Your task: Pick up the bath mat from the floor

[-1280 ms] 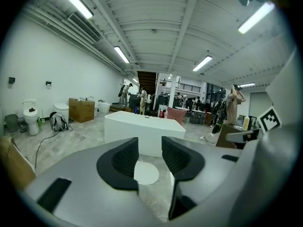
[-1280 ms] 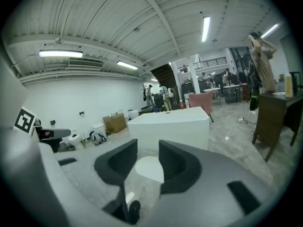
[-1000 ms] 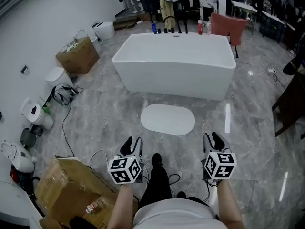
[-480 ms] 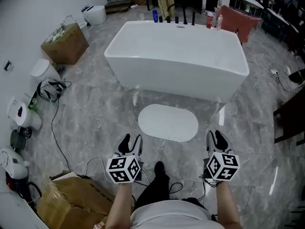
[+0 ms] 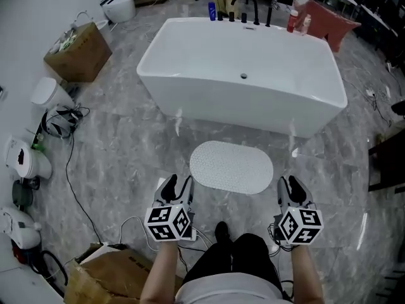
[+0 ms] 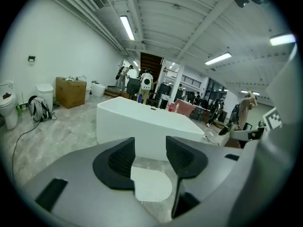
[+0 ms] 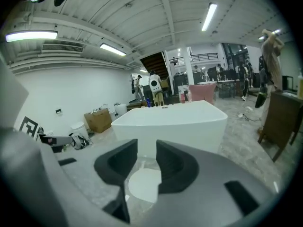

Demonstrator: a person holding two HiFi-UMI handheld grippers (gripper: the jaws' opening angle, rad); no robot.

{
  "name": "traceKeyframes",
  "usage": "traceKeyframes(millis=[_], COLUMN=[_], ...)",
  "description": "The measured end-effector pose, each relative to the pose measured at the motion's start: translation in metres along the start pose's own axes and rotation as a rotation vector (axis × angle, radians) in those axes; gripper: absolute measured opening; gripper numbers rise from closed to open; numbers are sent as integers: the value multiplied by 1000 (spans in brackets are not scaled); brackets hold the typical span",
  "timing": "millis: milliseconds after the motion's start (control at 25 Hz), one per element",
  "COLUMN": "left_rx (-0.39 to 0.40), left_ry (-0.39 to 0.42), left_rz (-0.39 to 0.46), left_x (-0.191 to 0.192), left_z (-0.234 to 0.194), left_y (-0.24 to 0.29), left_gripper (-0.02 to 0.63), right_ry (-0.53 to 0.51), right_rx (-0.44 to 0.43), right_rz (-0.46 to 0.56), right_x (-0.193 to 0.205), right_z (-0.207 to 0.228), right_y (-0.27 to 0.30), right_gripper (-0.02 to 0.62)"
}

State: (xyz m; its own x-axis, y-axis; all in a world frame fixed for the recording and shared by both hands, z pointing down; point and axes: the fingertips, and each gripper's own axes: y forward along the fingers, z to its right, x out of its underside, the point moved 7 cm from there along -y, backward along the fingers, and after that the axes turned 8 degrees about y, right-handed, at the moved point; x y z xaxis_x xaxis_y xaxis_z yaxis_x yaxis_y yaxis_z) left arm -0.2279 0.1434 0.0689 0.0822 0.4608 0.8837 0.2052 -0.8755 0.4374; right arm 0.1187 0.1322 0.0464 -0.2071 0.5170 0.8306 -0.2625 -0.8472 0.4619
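Nearest, at the lower edge of the head view: my legs [image 5: 237, 258] in dark trousers, with an open cardboard box [image 5: 104, 278] to their left on the grey marble floor [image 5: 126, 144].

Next, held level with each other above the floor: the left gripper [image 5: 176, 183] and the right gripper [image 5: 291, 185], each carrying its marker cube. My left fingers have just been opening; they stand spread with nothing between them. My right fingers are parted by a narrower gap and also hold nothing. In each gripper view the floor shows through the gap.

Just beyond the fingertips, and between the two grippers: the bath mat [image 5: 231, 166], a white oval with a dotted surface, lying flat on the floor. Neither gripper touches it.

Behind the mat, near but apart from it: a white freestanding bathtub [image 5: 240, 109], seen side-on.

On the tub's far rim: black tap fittings [image 5: 245, 5] and a few bottles [image 5: 212, 10].

Farthest: a pink chair [image 5: 326, 21] at upper right, and a second cardboard box [image 5: 77, 52] by the wall at upper left.
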Motion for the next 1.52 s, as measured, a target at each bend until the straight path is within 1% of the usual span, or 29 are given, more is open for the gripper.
traceKeyframes(millis=[320, 560, 680, 840, 1000, 1160, 1360, 1520], left_rx=[4, -23, -39, -60, -89, -108, -139, -167], left_ry=[-22, 25, 39, 77, 75, 57, 37, 12], left_rz=[-30, -55, -72, -103, -105, -118, -146, -159], left_x=[8, 15, 30, 56, 97, 140, 233, 298], left_z=[-3, -4, -9, -13, -14, -42, -74, -98], left_y=[34, 62, 75, 102, 135, 159, 204, 239], left_gripper=[199, 222, 229, 229, 230, 235, 241, 242], right_ry=[-4, -3, -11, -23, -56, -84, -95, -115], right_rx=[-4, -33, -55, -91, -112, -133, -170, -196], right_rz=[-58, -74, -91, -139, -199, -220, -251, -265], right_x=[4, 3, 16, 45, 88, 129, 213, 271], right_z=[5, 18, 24, 38, 64, 62, 84, 99], right_y=[27, 63, 86, 123, 164, 207, 278, 331], right_gripper=[124, 124, 124, 124, 124, 123, 123, 123])
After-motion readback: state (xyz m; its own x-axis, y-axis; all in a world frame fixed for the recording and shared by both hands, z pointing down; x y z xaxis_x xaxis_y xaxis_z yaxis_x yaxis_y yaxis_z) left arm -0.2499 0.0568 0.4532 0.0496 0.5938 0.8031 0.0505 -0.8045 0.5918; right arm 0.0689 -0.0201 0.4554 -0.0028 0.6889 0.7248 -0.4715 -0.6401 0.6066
